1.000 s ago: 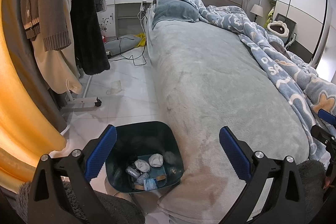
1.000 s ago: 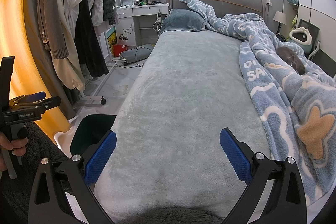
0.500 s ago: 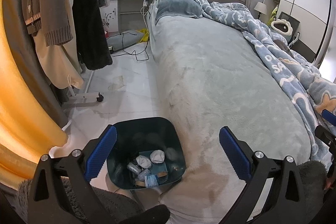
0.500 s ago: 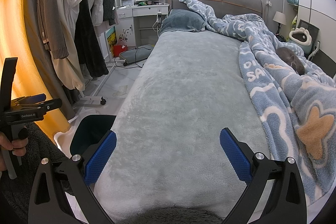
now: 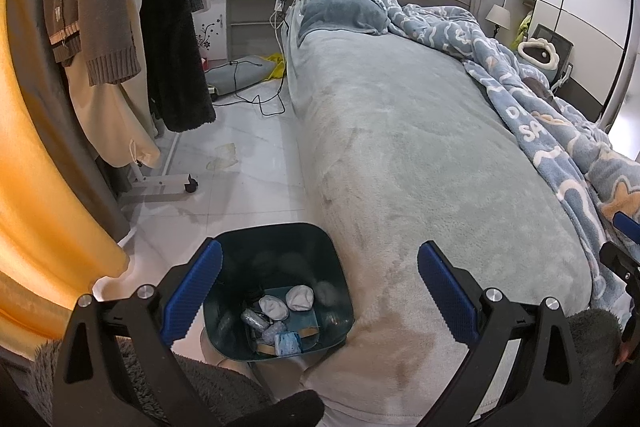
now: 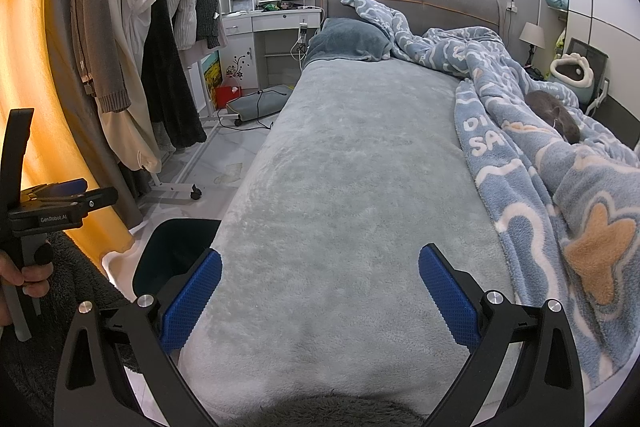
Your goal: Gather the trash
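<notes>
While both tongs are standing wide open and holding nothing, the left tongs (image 5: 320, 285) are hanging over the near left corner of the bed (image 5: 420, 155). The dark green bin (image 5: 276, 239) is sitting on the floor (image 5: 248, 183) against the bed, below and between the left tongs' fingers, with crumpled trash (image 5: 280, 315) lying inside. The right tongs (image 6: 320, 287) are hovering over the bed cover, with the bin just left of them.
</notes>
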Demonstrator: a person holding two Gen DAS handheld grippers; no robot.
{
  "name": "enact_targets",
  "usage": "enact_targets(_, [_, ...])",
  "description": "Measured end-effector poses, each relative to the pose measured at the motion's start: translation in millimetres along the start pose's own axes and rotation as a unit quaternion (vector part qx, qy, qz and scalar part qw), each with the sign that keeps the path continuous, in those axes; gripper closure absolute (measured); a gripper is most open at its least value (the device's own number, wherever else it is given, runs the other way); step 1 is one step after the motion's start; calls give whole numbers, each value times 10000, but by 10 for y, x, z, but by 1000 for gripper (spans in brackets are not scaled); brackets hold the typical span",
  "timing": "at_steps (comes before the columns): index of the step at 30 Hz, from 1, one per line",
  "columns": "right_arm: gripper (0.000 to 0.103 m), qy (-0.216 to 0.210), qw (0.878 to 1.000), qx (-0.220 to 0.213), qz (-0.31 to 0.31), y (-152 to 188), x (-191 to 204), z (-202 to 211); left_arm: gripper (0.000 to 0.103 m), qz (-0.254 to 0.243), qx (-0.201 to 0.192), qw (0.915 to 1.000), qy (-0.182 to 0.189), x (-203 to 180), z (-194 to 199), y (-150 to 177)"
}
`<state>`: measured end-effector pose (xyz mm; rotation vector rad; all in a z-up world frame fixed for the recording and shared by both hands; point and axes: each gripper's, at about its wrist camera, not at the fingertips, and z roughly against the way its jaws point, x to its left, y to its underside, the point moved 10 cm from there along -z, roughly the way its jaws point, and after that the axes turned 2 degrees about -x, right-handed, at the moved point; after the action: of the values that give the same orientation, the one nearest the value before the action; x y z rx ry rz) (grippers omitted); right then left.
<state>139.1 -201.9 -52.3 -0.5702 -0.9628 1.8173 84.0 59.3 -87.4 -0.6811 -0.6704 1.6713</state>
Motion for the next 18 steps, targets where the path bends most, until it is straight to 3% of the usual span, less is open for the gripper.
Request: enact_targets(18, [3, -6, 10000, 19, 9, -1, 7, 1, 3, -2, 4, 10000, 1, 2, -2, -5])
